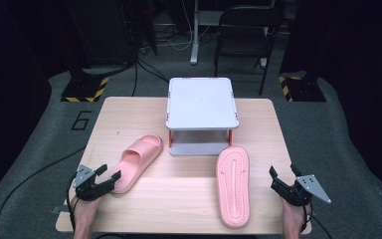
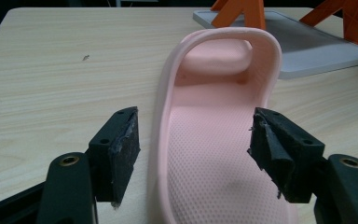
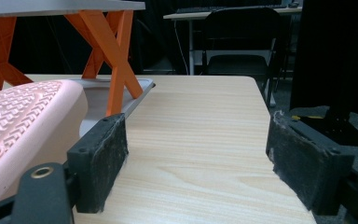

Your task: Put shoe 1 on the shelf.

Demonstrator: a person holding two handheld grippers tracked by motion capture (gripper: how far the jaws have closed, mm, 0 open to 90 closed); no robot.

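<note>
Two pink slippers lie on the wooden table (image 1: 189,199). The left slipper (image 1: 139,159) rests sole down, toe toward the rack. My left gripper (image 1: 108,173) is at its heel end and stands open. In the left gripper view the slipper's footbed (image 2: 214,140) runs up between the left gripper (image 2: 193,135) jaws, and a gap shows beside the left pad (image 2: 123,149). The right slipper (image 1: 233,185) lies upside down with its ridged sole up. My right gripper (image 1: 283,172) is open to the right of it, with bare table between its jaws. The upturned slipper (image 3: 23,121) sits left of the right gripper (image 3: 198,140).
A small white rack (image 1: 201,102) on orange legs (image 3: 112,46) stands at the table's far middle, its lower tray (image 2: 307,46) just beyond the slippers' toes. Behind the table are a black chair (image 1: 246,25) and two hazard-striped stand bases (image 1: 84,92).
</note>
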